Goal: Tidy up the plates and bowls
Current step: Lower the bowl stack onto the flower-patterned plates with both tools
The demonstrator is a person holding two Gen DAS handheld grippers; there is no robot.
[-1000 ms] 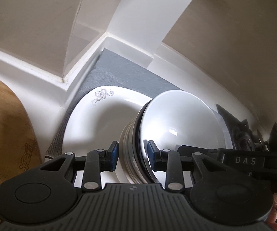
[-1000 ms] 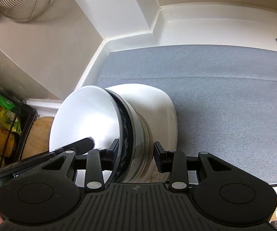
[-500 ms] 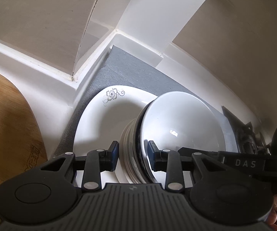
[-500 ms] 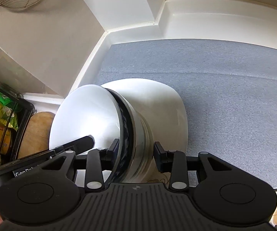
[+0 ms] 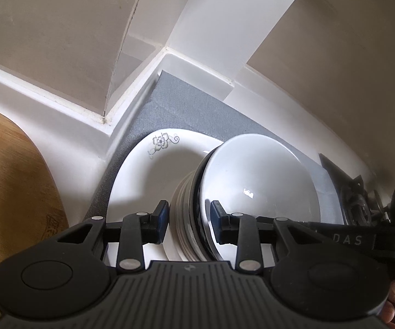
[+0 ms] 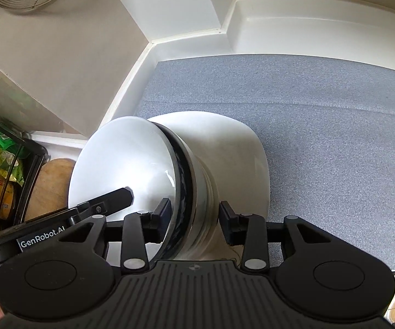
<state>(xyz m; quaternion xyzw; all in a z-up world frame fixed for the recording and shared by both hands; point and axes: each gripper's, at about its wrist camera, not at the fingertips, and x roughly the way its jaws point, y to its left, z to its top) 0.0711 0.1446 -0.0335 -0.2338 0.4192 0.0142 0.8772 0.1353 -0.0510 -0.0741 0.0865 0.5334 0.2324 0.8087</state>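
Above the plate, both claws angled down, gripping bowls.

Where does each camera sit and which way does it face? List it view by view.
Left wrist: on the left gripper, facing forward and down at the bowl stack over a plate; its fingers show.
Right wrist: on the right gripper, facing down at that stack from the opposite side; its fingers show.
Shared: bowl stack, plate, grey mat; each sees the other gripper.
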